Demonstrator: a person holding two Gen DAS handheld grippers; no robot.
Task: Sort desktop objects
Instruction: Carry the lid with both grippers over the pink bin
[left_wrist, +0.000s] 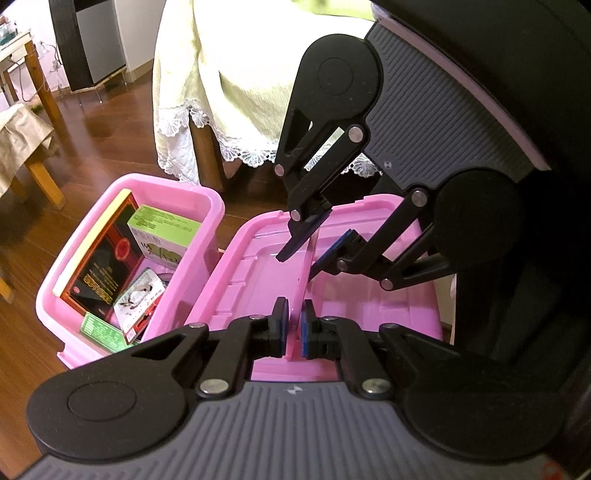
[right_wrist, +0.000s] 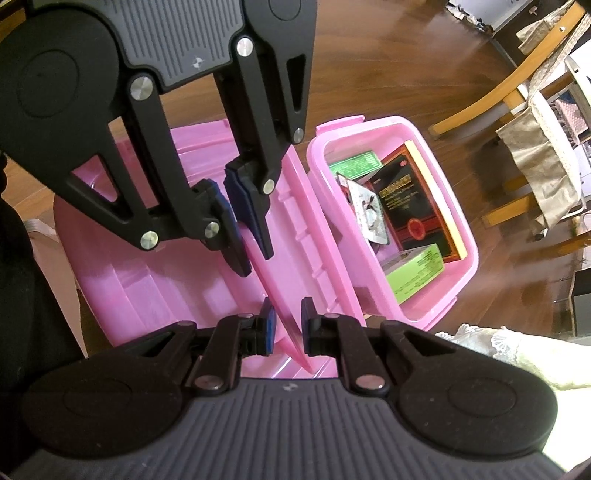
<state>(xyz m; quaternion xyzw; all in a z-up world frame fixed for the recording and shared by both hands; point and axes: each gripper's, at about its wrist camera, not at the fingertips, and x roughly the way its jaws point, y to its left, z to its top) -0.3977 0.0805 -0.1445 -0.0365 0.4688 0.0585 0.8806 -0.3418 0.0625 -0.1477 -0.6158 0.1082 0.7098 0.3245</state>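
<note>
Left wrist view: both claws straddle the pink lid's (left_wrist: 280, 269) edge — left claw (left_wrist: 293, 325) and right claw (left_wrist: 314, 243) nearly closed on it — box (left_wrist: 207, 206) just leftward, already filled.

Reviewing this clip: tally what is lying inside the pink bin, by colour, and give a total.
Green boxes: 2
Black-and-red box: 1
White packet: 1
Total in the pink bin: 4
</note>
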